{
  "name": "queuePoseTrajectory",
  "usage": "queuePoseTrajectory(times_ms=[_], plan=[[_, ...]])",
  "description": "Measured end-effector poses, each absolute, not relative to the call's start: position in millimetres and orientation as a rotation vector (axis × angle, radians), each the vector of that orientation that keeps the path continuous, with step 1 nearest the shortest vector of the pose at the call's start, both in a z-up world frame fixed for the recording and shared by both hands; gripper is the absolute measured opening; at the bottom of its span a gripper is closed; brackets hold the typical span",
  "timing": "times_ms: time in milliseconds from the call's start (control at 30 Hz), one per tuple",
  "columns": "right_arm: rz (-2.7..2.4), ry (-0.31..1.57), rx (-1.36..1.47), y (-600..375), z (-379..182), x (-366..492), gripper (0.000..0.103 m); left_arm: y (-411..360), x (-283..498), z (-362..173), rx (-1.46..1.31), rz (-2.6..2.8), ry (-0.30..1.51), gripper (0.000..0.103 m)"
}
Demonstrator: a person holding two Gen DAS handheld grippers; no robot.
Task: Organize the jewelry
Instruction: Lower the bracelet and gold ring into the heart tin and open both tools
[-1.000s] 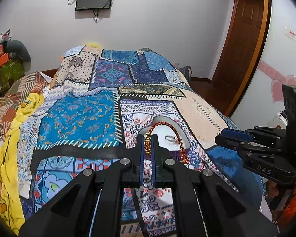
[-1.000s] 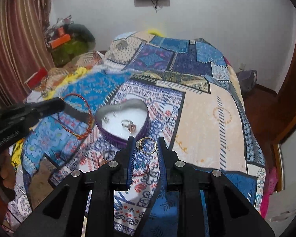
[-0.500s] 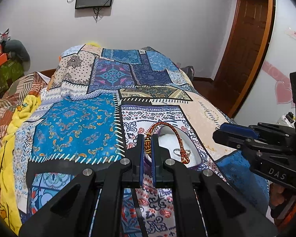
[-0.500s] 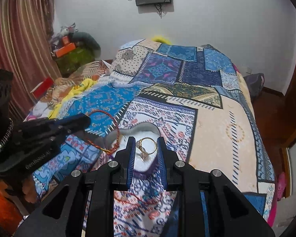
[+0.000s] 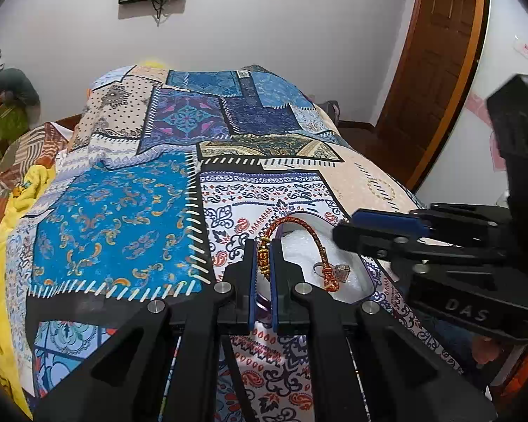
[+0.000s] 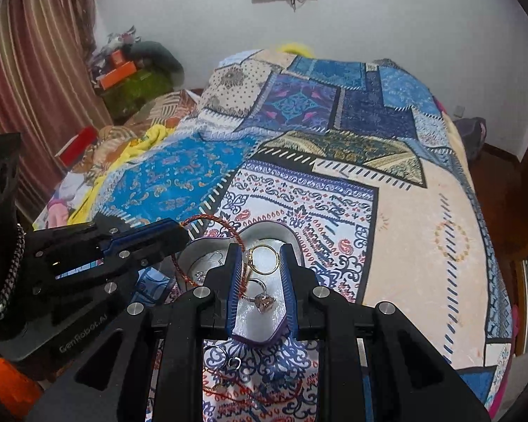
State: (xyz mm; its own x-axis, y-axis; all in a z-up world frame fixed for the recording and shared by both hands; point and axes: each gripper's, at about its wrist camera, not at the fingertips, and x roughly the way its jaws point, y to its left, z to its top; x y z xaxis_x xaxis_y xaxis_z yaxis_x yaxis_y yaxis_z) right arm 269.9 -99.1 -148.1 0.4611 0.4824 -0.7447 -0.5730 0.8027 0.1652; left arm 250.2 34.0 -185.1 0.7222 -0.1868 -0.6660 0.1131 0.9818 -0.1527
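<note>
A: Why do both grippers meet at lower centre?
B: The heart-shaped box [image 6: 292, 242] lies there on the bed [image 6: 422, 211]. The left gripper [image 5: 264, 263], fingers nearly shut, pinches the braided bracelet [image 5: 299, 225]; the right gripper [image 6: 260, 263], narrowly parted, grips the gold ring [image 6: 264, 258] above it.

I count one heart-shaped box [image 6: 292, 237] on the quilt and one red braided bracelet [image 5: 308, 234], held at my twelve o'clock. Rings number four: one gold ring [image 6: 264, 258] between my right fingers, one stone ring [image 6: 262, 299] in the box, two small rings [image 6: 228, 360] on the quilt at six o'clock.
</note>
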Motion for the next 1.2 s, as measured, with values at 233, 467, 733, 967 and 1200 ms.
queuePoseTrajectory(times_ms=[233,467,733,967,1200], plan=[[0.663,0.916,-0.14,-91.8,-156.7,282.2,0.02,29.1,257.5,-192.7,-0.085,-0.178,0.767,0.005],[0.669,0.937,-0.165,-85.9,-161.9,287.8,0.02,31.4,259.5,-196.8,-0.1,-0.184,0.785,0.005],[0.683,0.955,-0.17,-84.4,-161.8,285.1,0.02,33.9,257.0,-191.2,-0.109,-0.179,0.785,0.005],[0.67,0.93,-0.178,-86.6,-150.6,276.4,0.021,35.9,246.3,-177.0,-0.097,-0.163,0.767,0.005],[0.658,0.893,-0.168,-95.3,-131.4,262.6,0.032,34.7,231.3,-159.3,-0.078,-0.143,0.742,0.009]])
